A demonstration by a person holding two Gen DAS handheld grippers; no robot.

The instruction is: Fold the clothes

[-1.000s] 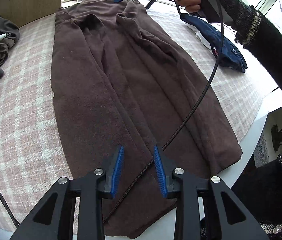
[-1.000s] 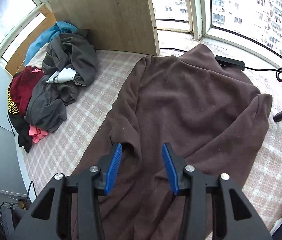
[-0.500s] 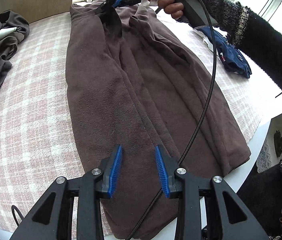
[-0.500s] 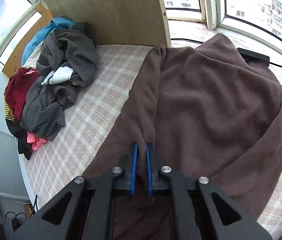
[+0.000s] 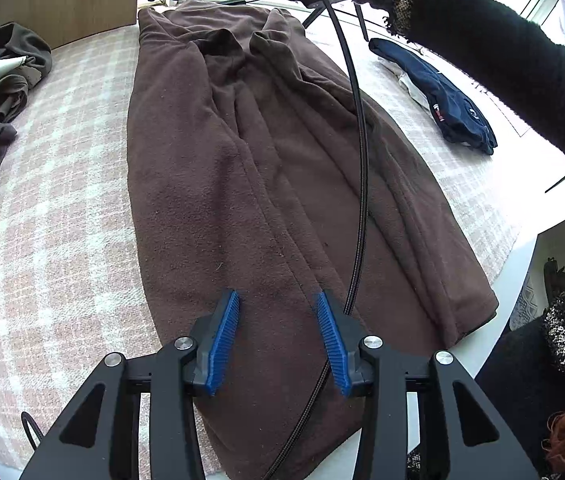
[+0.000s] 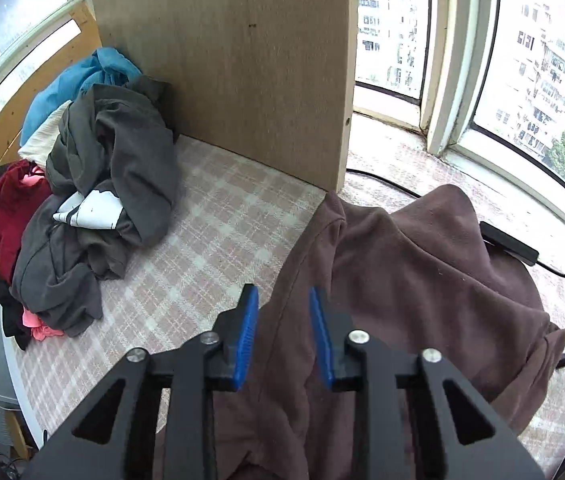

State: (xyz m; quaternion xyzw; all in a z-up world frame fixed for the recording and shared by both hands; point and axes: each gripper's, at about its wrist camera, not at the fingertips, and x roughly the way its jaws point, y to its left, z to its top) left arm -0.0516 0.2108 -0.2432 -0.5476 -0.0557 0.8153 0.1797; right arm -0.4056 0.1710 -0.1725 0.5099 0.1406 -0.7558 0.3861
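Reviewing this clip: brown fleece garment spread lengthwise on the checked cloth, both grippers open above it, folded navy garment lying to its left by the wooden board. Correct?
One error: the navy garment lies right of the brown fleece garment, per the left wrist view; the unfolded pile sits by the wooden board. Left gripper and right gripper are open.

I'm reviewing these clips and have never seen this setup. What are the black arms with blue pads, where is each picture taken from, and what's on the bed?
No robot is here: a person holds a two-finger tool in each hand, each with a camera looking along its fingers. One picture looks out from the left tool, the other from the right tool. The blue strips are the finger pads. Both tools are open and hold nothing.

A long brown fleece garment lies spread on a pink checked cover. The left view also shows the right tool at the garment's far end, its black cable trailing over the fabric, and a navy garment to the side. The right view shows a pile of unfolded clothes beside a wooden board.
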